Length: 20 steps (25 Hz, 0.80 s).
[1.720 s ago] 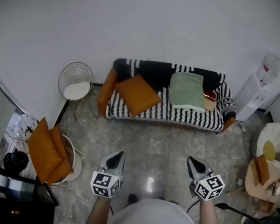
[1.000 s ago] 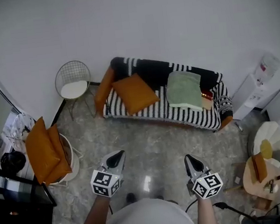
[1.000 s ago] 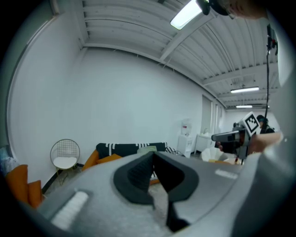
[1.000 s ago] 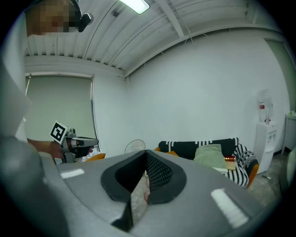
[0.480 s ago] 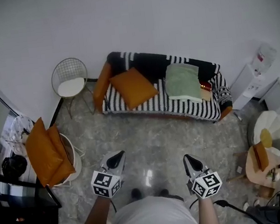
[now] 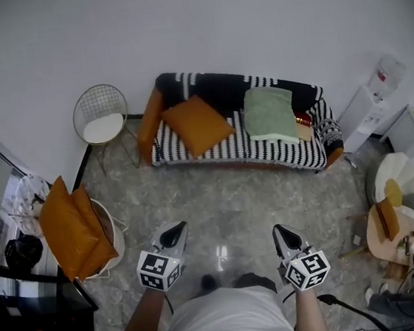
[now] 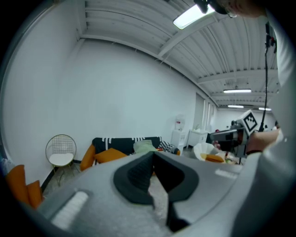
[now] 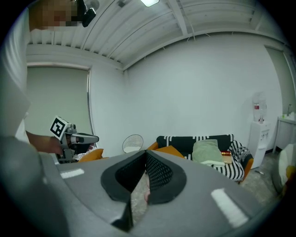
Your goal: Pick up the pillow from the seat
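An orange pillow (image 6: 197,125) lies on the left part of the black-and-white striped sofa's seat (image 6: 244,148), and a pale green pillow (image 6: 269,113) leans on the right part. My left gripper (image 6: 174,233) and right gripper (image 6: 280,233) are held over the floor, well short of the sofa, both shut and empty. In the left gripper view the shut gripper (image 7: 152,155) points toward the sofa with the orange pillow (image 7: 111,155) far ahead. In the right gripper view my right gripper (image 8: 144,155) faces the orange pillow (image 8: 169,151) and the green pillow (image 8: 206,152).
A wire chair (image 6: 102,121) stands left of the sofa. A white basket with orange cushions (image 6: 77,228) sits at the left. A water dispenser (image 6: 377,97) and a small round table (image 6: 391,230) with items are at the right. Marbled floor lies between me and the sofa.
The sofa and chair have drifted slightly up and left in the head view as the person moves. Both grippers stay shut, side by side in front of the body.
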{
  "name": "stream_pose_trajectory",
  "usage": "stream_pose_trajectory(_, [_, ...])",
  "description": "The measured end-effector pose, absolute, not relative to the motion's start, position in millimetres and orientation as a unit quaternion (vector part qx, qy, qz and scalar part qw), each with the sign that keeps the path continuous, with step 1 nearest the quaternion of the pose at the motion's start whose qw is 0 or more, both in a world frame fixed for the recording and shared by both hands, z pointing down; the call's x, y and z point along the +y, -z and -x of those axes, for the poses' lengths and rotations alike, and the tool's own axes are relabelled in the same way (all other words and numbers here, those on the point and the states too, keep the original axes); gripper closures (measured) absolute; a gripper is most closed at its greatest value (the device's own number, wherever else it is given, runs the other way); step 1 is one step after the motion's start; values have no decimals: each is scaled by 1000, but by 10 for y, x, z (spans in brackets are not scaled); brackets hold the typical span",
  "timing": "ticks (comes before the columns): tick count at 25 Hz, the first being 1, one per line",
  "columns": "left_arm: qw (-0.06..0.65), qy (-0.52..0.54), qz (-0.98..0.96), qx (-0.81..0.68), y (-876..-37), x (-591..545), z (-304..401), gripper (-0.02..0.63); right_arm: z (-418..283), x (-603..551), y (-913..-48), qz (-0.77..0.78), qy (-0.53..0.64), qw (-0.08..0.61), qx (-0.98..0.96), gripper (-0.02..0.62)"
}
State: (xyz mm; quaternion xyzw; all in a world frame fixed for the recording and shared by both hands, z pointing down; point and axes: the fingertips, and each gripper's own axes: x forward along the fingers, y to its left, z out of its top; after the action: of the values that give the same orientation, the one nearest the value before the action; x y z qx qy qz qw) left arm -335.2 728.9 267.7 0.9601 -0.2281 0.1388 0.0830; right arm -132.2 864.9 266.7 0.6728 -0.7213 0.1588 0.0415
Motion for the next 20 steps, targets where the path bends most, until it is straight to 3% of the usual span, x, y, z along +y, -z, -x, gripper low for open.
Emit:
stream_pose_trajectory(10, [97, -134, -960, -226, -2774, 7214, 3484, 606, 1466, 8566, -2734, -675, -171, 43, -716, 591])
stream_pose_trajectory(20, [97, -142, -956, -235, -2867, 6786, 3106, 606, 1048, 8024, -2856, -665, -177, 47, -724, 591])
